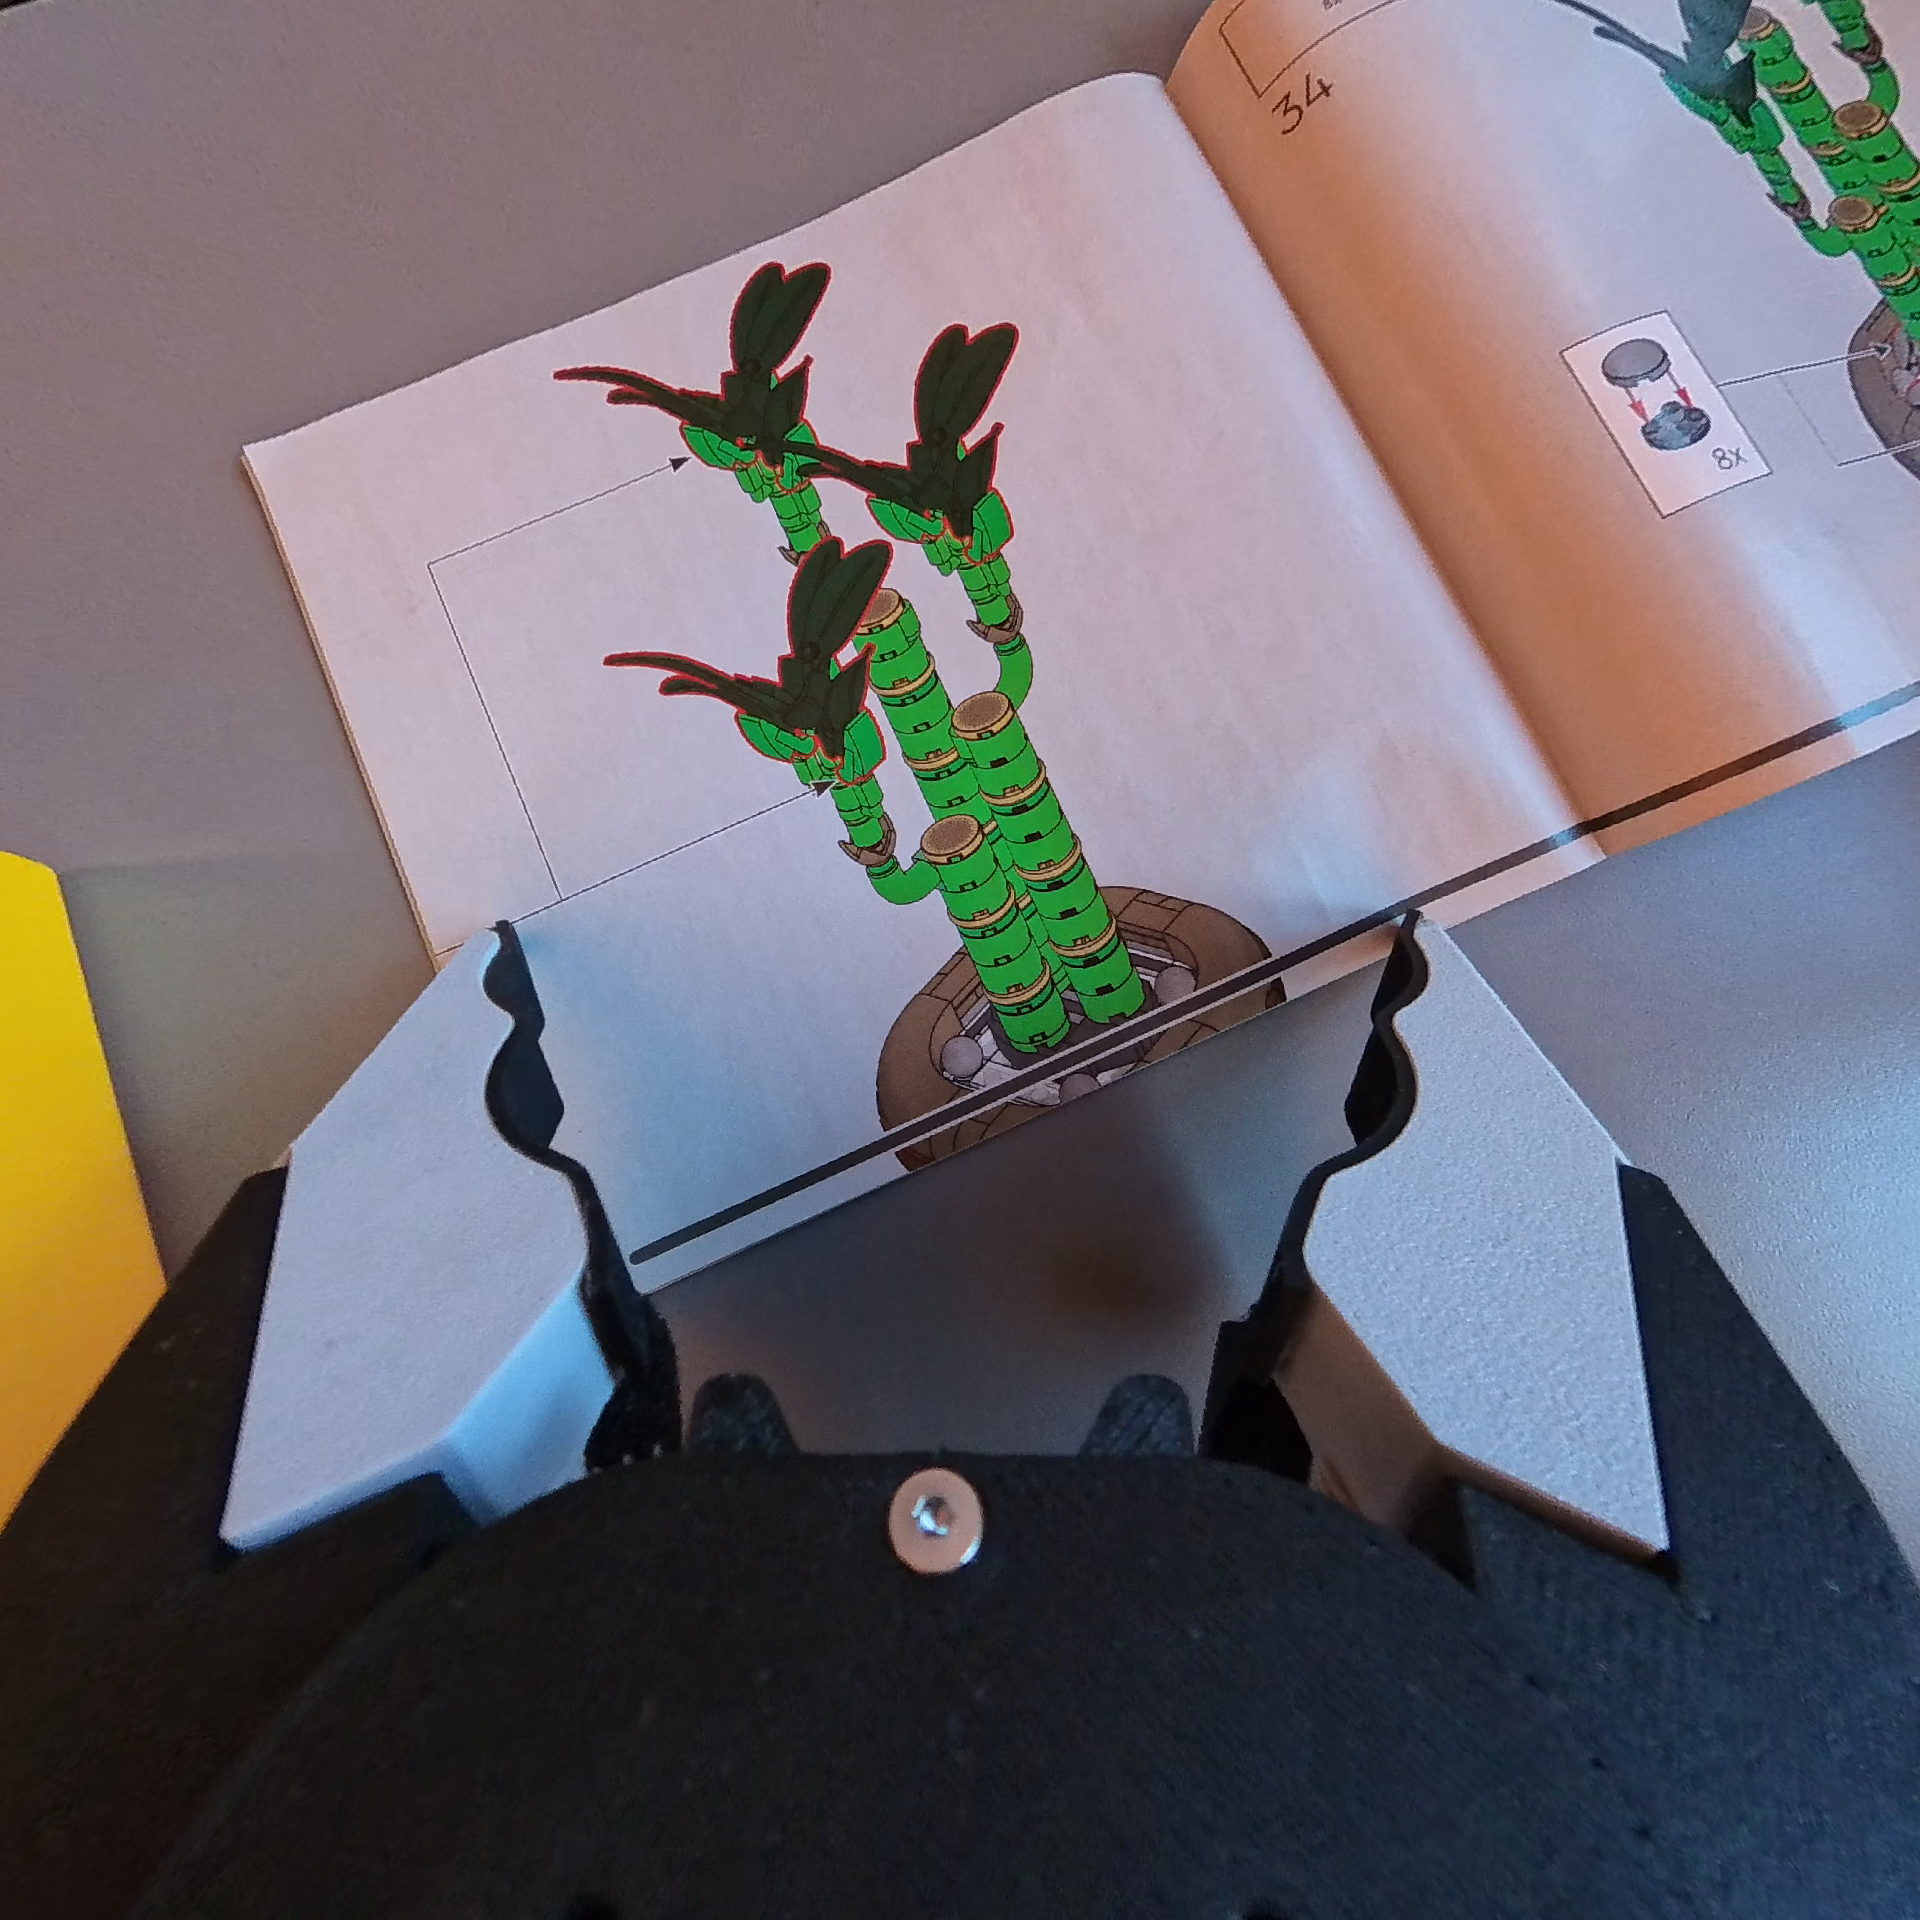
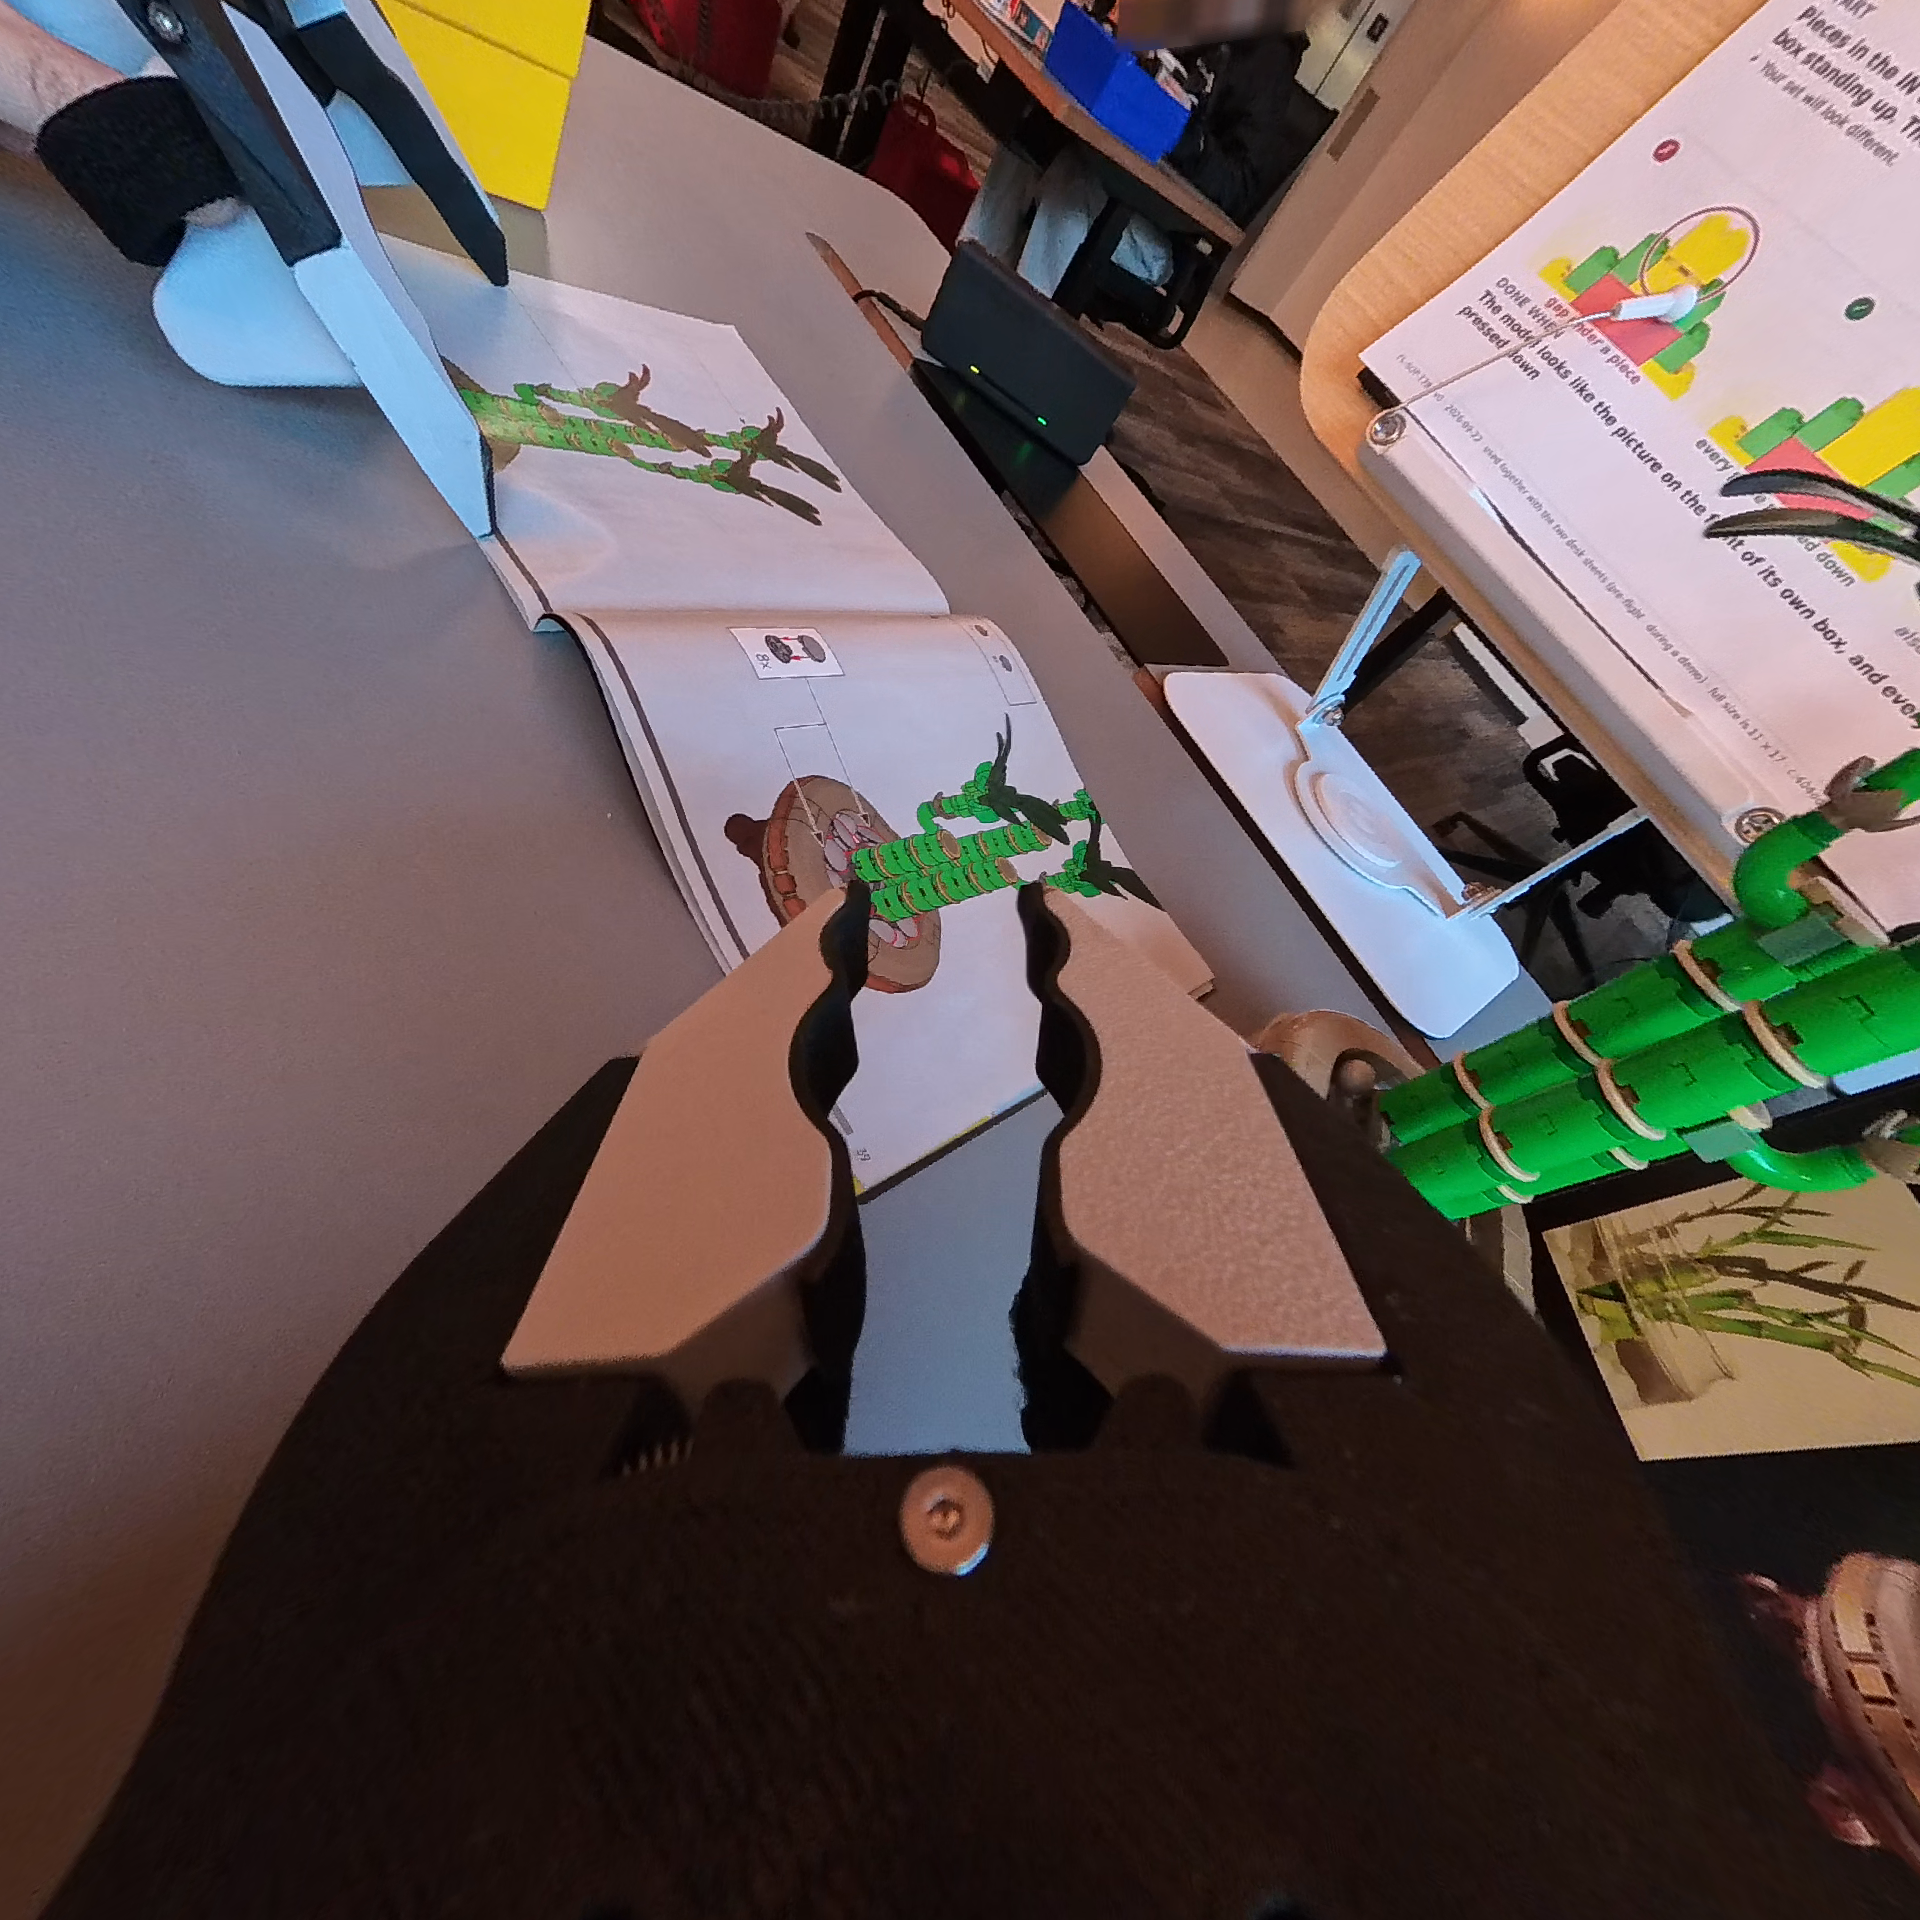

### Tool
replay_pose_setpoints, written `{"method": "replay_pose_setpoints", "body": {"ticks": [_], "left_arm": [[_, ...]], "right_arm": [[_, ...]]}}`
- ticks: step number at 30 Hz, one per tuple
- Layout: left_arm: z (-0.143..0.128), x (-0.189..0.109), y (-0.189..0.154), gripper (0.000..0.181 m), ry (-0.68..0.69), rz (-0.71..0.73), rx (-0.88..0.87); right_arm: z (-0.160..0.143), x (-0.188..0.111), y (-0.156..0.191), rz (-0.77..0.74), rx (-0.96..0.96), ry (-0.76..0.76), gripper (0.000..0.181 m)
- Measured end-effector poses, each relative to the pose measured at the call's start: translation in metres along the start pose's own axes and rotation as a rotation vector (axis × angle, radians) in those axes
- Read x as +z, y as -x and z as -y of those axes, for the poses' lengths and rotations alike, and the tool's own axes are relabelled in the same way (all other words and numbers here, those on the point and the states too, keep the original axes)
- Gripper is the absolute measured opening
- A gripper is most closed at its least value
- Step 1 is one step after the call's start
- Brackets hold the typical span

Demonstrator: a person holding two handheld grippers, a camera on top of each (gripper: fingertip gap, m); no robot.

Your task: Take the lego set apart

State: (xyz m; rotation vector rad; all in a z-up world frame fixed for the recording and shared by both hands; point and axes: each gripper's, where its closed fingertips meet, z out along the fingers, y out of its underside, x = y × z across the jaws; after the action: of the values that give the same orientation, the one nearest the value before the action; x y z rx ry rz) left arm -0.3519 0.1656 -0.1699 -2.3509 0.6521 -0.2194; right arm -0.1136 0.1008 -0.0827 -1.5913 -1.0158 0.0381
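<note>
Right grey-fingered gripper, frame centre, jaws narrowly parted, empty, above open paper instruction booklet on grey tabletop. Green bamboo-stalk lego model lies at right edge, beside gripper. Left grey-fingered gripper, jaws spread wide, empty, hovers over booklet page. Yellow box at upper left; white stand holding printed sheet at upper right.

Open booklet is lying flat mid-table, taking up little height. Bare grey table is stretching clear to its near side. Lego bamboo and white stand are crowding the right edge; yellow box is blocking the far-left corner.
</note>
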Motion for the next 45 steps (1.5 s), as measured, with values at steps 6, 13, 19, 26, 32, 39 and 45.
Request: {"method": "replay_pose_setpoints", "body": {"ticks": [6,13,19,26,32,39,45], "left_arm": [[0.0,0.0,0.0,0.154,-0.009,0.001,-0.001],[0.001,0.0,0.0,0.154,-0.029,0.01,-0.011],[0.001,0.0,0.0,0.153,-0.029,0.011,-0.011],[0.001,-0.001,-0.001,0.149,-0.018,0.012,-0.012],[0.003,-0.003,-0.007,0.133,-0.022,-0.001,0.003],[0.007,-0.006,-0.025,0.099,-0.013,-0.042,0.049],[0.012,-0.004,-0.037,0.091,-0.015,-0.073,0.074]], "right_arm": [[0.001,0.0,0.0,0.0,0.002,-0.003,0.029],[0.001,0.0,0.0,0.0,0.001,-0.003,0.029],[0.001,0.0,-0.001,-0.001,0.001,-0.003,0.029],[0.001,0.0,0.0,0.0,-0.001,-0.002,0.028],[0.001,-0.001,-0.001,-0.001,-0.001,-0.003,0.028],[0.002,0.0,0.001,0.004,-0.004,-0.004,0.029],[0.002,0.001,0.003,0.013,-0.004,-0.005,0.028]]}}
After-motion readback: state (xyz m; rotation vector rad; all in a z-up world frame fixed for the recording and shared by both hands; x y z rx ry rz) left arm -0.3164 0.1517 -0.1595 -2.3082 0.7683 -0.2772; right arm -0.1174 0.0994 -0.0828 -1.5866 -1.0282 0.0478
